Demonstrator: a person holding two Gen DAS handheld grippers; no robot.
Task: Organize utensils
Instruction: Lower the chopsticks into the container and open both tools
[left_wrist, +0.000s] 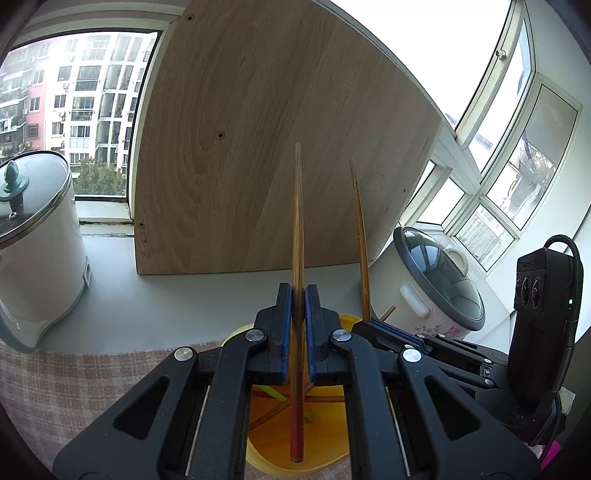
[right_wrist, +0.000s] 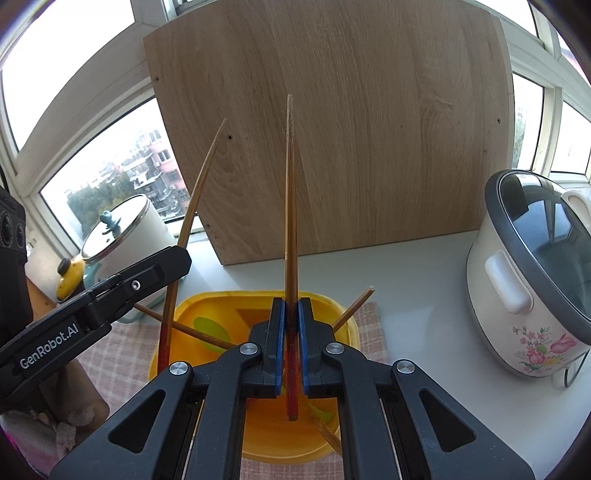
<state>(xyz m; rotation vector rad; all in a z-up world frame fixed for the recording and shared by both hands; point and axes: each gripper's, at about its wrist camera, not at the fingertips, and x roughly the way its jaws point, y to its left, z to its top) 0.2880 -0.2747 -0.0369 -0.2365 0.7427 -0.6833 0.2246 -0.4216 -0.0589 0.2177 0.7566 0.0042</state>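
Chopsticks (left_wrist: 297, 236) stand pinched between the blue pads of my left gripper (left_wrist: 298, 295), long axis running straight ahead of the claw, narrow tips pointing up and away toward the wooden board (left_wrist: 258, 147), red-painted butt ends hanging below the jaws over the yellow tray (left_wrist: 295, 443). From this angle I cannot tell whether it is one stick or a pair. My right gripper (right_wrist: 291, 314) is likewise pressed together on chopsticks (right_wrist: 290, 206); two tips show here, one slightly shorter, both aimed forward and upward, red ends down over the same tray. Seen from the right wrist, the left claw sits off to the left, its sticks leaning up toward the board. Loose chopsticks (right_wrist: 351, 306) lie slantwise in the tray beneath both claws, alongside a green utensil (right_wrist: 210, 328) I cannot make out. A flowered rice cooker (right_wrist: 535, 280) sits to the right of my right claw, a lidded white pot (left_wrist: 33, 236) to the left of my left one, both on the grey counter (left_wrist: 184, 295).
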